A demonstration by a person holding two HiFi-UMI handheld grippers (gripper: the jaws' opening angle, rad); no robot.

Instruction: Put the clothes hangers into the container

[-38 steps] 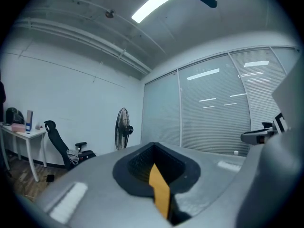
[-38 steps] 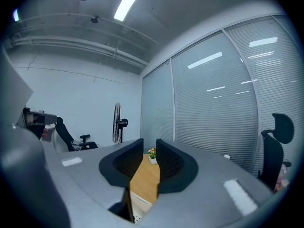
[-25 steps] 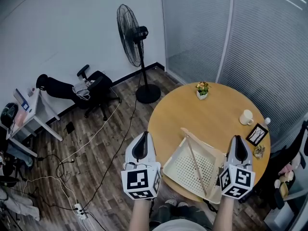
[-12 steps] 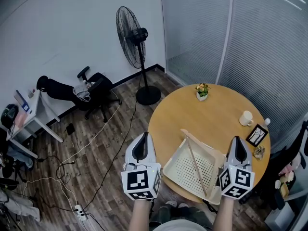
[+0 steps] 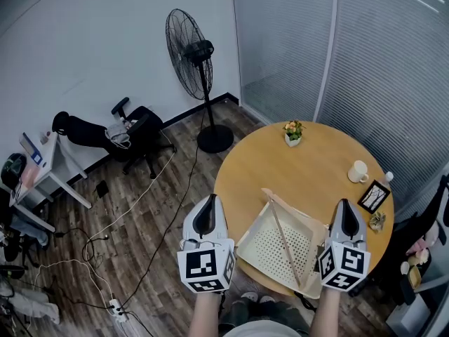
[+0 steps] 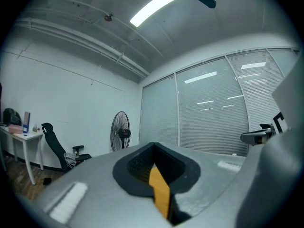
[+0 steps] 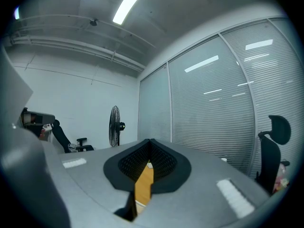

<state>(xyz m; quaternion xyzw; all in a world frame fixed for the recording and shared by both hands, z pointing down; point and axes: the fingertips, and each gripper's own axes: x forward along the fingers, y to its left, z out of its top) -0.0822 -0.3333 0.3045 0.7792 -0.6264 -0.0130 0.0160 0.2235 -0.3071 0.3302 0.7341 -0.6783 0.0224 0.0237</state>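
Note:
A cream perforated container (image 5: 250,240) sits tilted at the near edge of the round wooden table (image 5: 309,161). A wooden clothes hanger (image 5: 283,240) lies in it, one arm running along the container's far rim and the other across its floor. My left gripper (image 5: 205,215) hovers over the floor, left of the container and off the table, shut and empty. My right gripper (image 5: 348,217) is held just right of the container, also shut and empty. In the left gripper view the gripper (image 6: 153,149) shows its jaws closed, and in the right gripper view the gripper (image 7: 149,144) likewise.
On the table stand a small flower pot (image 5: 292,132), a white cup (image 5: 358,171) and a picture frame (image 5: 373,196). A standing fan (image 5: 195,69), an office chair (image 5: 137,128), a white desk (image 5: 49,163) and floor cables (image 5: 105,237) lie to the left.
The head view has shifted very slightly. Both grippers and the hanger stay where they were.

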